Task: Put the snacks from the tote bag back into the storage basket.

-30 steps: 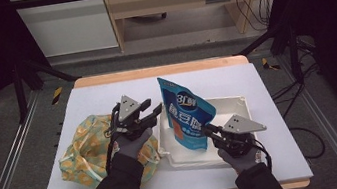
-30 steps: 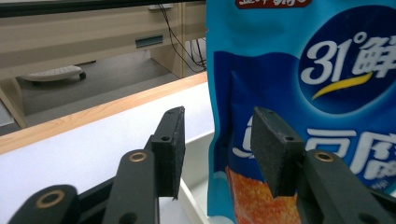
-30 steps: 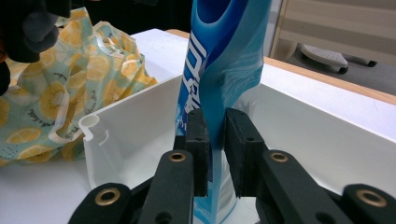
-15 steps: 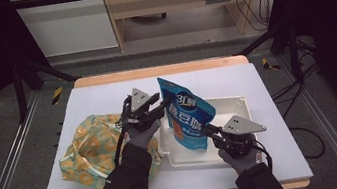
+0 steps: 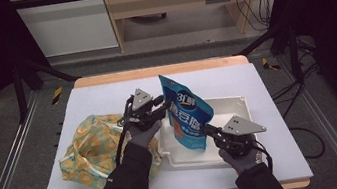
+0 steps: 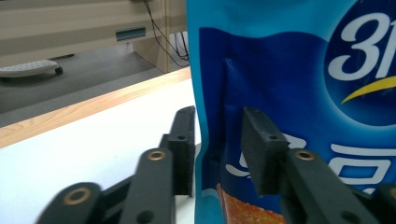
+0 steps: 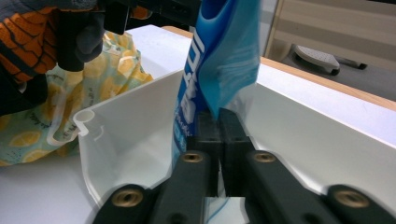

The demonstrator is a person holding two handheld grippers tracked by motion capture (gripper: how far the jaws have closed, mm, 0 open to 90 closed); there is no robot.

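Blue pouch (image 5: 187, 114) marked "31"; right gripper (image 7: 218, 122) pinching edge

Pouch (image 5: 187, 114): glossy blue plastic film, printed, creased along its edge; sheen visible in the left gripper view (image 6: 299, 84).
Tray (image 5: 231, 108): smooth white plastic, slight gloss, rolled rim (image 7: 86, 116).
Bag (image 5: 91, 149): soft cloth, matt, yellow lemon print, wrinkled, at the left.
Table cover (image 5: 105, 93): white, matt, smooth sheet.
Table edge (image 5: 153, 71): pale wood, satin finish, along the far side.
Left gripper (image 5: 162, 106): matt black plastic jaws with brass-coloured pins; grey metal plate on top.
Right gripper (image 5: 211, 131): same matt black jaws; grey metal plate.
Glove (image 7: 28, 32): knit fabric, grey with orange rubbery coating, rough texture.
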